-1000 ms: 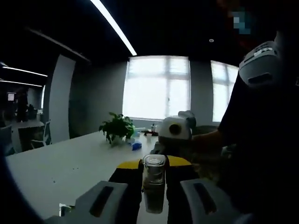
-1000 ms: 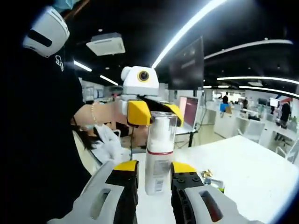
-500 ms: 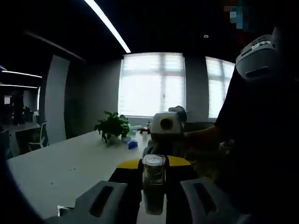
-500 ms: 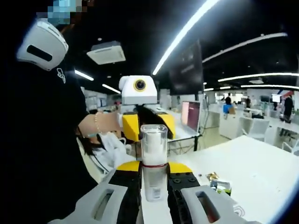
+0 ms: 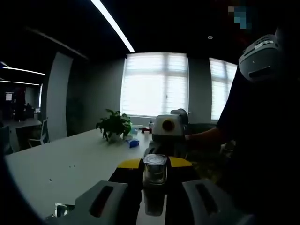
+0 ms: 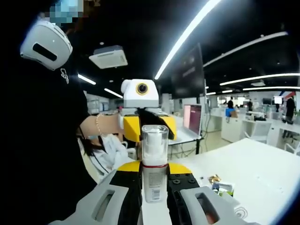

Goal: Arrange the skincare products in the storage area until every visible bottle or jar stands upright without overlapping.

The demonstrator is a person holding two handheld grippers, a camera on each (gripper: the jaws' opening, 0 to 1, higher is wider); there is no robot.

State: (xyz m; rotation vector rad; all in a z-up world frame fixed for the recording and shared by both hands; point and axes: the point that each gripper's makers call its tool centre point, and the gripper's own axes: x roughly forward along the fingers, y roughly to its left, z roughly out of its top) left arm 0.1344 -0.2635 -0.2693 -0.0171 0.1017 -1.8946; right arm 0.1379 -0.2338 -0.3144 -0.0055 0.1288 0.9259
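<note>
bottle: tall white pump bottle with a clear plastic cap (image 6: 153,161), held upright above the white bench's near edge (image 6: 243,164)
right gripper (image 6: 154,185): clamped narrow on the bottle's lower body
left gripper (image 5: 154,180): pinched on the same bottle (dim view, seems so)
tip: should be lowered dead vertical, one grip eased off first

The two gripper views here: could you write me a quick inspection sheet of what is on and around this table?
Surface: white table, mostly bare.
Job's things: a pump bottle with a clear cap, upright between the right gripper jaws; a clear-capped bottle upright between the left gripper jaws.
Clutter: potted plant and small blue item far down the table; small packets near the right gripper.
Grippers: both shut on their bottles, facing each other.
Cables: some hang below a laptop on a stand.
Surroundings: office with bright windows, ceiling light strips, desks, distant people.
</note>
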